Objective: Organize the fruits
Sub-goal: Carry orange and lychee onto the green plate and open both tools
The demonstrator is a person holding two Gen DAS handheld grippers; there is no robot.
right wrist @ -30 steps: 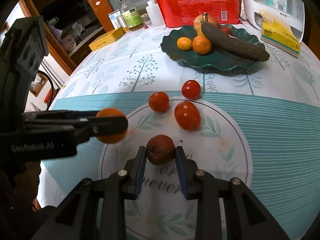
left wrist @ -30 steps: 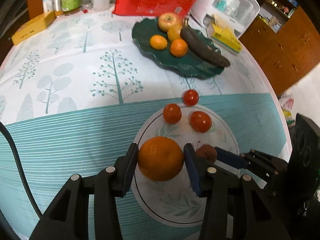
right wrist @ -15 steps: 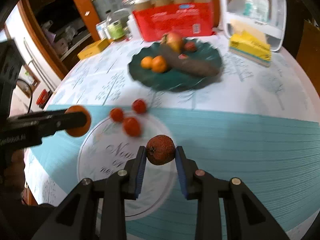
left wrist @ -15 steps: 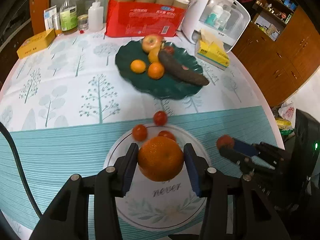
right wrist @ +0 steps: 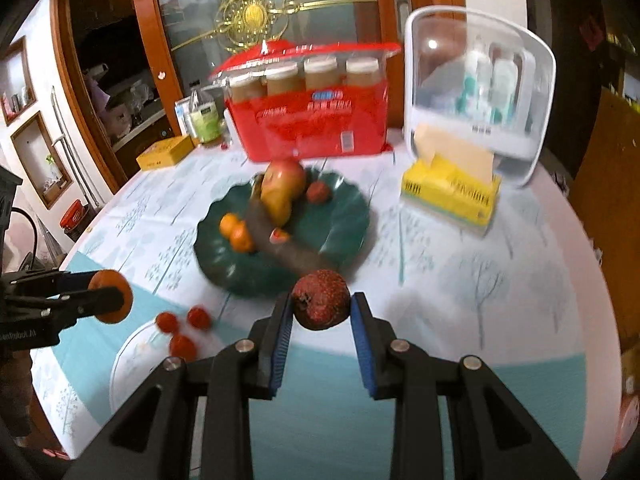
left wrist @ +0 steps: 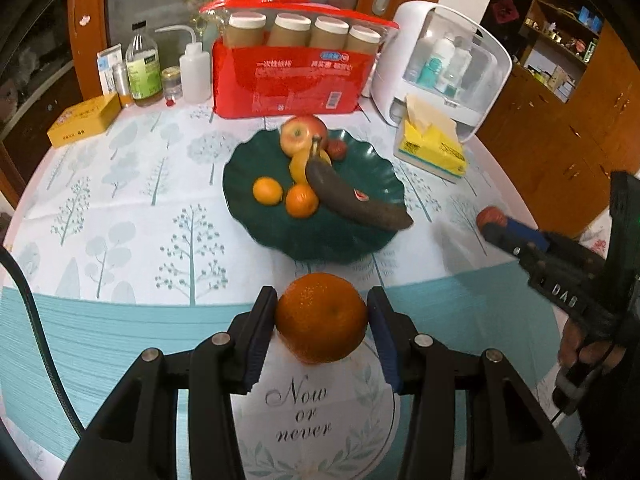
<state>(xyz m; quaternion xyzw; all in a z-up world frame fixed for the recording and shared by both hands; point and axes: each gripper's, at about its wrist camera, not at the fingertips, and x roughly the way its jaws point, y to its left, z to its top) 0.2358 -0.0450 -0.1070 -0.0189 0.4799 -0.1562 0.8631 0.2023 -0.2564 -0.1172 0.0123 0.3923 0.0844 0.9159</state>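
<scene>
My left gripper (left wrist: 322, 320) is shut on a large orange (left wrist: 321, 317), held in the air above the white printed plate (left wrist: 352, 420). My right gripper (right wrist: 320, 306) is shut on a small rough dark-red fruit (right wrist: 320, 299), lifted above the table near the dark green fruit dish (right wrist: 340, 216). That dish (left wrist: 260, 184) holds an apple (left wrist: 302, 134), two small oranges (left wrist: 267, 190), a blackened banana (left wrist: 356, 200) and a small red fruit. In the right wrist view three small tomatoes (right wrist: 182, 328) lie at the white plate's rim (right wrist: 120, 356).
Behind the dish stand a red pack of cups (left wrist: 288, 80), a white cosmetics case (left wrist: 440, 64), a yellow tissue box (left wrist: 432, 148), bottles (left wrist: 144, 68) and a yellow carton (left wrist: 84, 120). A hand (left wrist: 580, 344) grips the right tool. Wooden cabinets flank the table.
Both grippers have risen off the white plate with their fruits and moved toward the green dish. The tomatoes have dropped out of the left wrist view.
</scene>
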